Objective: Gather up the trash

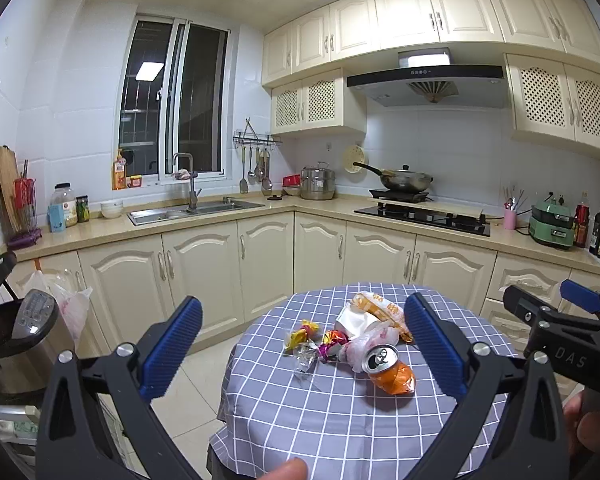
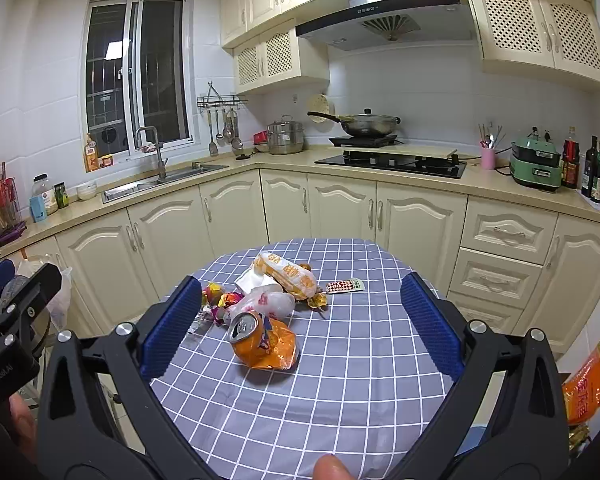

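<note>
A pile of trash lies on the round table with a grey-blue checked cloth (image 1: pixel 340 420) (image 2: pixel 340 380). A crushed orange can (image 1: pixel 388 368) (image 2: pixel 256 340) lies nearest. Behind it are a white plastic bag (image 1: pixel 370 340) (image 2: pixel 266 302), a yellow-white wrapper (image 1: pixel 380 308) (image 2: pixel 288 274), a white tissue (image 1: pixel 354 320), and candy wrappers (image 1: pixel 320 340) (image 2: pixel 220 296). A small red-green packet (image 2: pixel 345 286) lies apart to the right. My left gripper (image 1: pixel 304 348) is open and empty, held above the table's left side. My right gripper (image 2: pixel 300 320) is open and empty, in front of the can; it also shows in the left wrist view (image 1: pixel 564 320).
A steel trash bin (image 1: pixel 24 340) with a dark lid stands on the floor to the left, with plastic bags (image 1: pixel 70 300) behind it. Cream kitchen cabinets (image 2: pixel 380 216), a sink (image 1: pixel 192 210) and a stove (image 2: pixel 392 164) run along the back. An orange bag (image 2: pixel 586 388) is at the right.
</note>
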`<state>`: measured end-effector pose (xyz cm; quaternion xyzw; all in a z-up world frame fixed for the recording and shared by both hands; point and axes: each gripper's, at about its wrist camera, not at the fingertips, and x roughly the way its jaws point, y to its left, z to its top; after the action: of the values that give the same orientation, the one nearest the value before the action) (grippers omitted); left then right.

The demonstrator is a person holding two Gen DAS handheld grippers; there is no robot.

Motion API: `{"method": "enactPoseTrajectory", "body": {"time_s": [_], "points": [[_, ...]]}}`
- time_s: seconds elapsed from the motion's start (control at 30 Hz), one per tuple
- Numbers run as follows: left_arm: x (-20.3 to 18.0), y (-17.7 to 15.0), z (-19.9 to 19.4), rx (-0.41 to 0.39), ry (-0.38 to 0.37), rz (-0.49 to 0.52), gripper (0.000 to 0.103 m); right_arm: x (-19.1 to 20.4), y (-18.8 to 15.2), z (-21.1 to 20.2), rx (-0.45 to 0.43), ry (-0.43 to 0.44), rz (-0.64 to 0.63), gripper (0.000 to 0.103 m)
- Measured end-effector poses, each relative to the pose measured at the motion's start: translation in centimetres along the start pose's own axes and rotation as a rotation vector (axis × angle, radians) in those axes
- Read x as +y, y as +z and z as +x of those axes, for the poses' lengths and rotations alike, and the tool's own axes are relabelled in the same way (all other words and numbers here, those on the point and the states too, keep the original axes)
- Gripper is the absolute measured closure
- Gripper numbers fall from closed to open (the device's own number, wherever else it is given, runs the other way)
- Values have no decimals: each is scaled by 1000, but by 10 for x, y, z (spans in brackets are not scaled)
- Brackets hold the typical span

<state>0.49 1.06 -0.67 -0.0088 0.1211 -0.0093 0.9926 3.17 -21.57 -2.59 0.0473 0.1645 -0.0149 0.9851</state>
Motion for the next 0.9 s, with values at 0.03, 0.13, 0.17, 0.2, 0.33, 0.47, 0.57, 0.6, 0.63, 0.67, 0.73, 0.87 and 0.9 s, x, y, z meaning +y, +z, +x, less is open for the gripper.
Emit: {"method": "enactPoseTrajectory", "body": {"time_s": [0.03,0.13,0.17,0.2,0.33,0.47,0.57,0.6,0.63,0.67,0.73,0.87,0.9], "points": [[2,0,0,-2,-3,-8,4,1,0,0,0,-1,-2,6],[0,1,1,-3,-18,-22,4,3,-2,2,-1,0,-2,6],[1,1,2,-2,-20,-27,4,3,-2,2,-1,-2,-4,6],[2,0,2,-2,-24,-31,4,3,-2,2,-2,-3,-4,6],[4,-1,5,2,-35,-42,4,4,-2,4,0,-6,-6,6],[3,-4,5,-5,-33,-51,4,6,-2,3,-3,-4,-14,6],[4,-5,6,-4,-33,-53,4,7,-1,4,-1,0,-17,6],[4,-5,6,-4,-31,-52,4,8,-1,5,-2,3,-17,6],[4,-5,7,-5,-30,-52,4,8,-1,5,-2,4,-17,6],[4,-5,7,-4,-29,-51,4,8,-1,5,-2,5,-18,6],[5,-6,7,-5,-27,-51,4,8,-2,7,0,7,-19,6],[5,-8,12,-1,-19,-44,4,6,-2,13,10,16,-16,6],[5,-8,14,1,-20,-43,4,6,-4,16,14,19,-15,6]]}}
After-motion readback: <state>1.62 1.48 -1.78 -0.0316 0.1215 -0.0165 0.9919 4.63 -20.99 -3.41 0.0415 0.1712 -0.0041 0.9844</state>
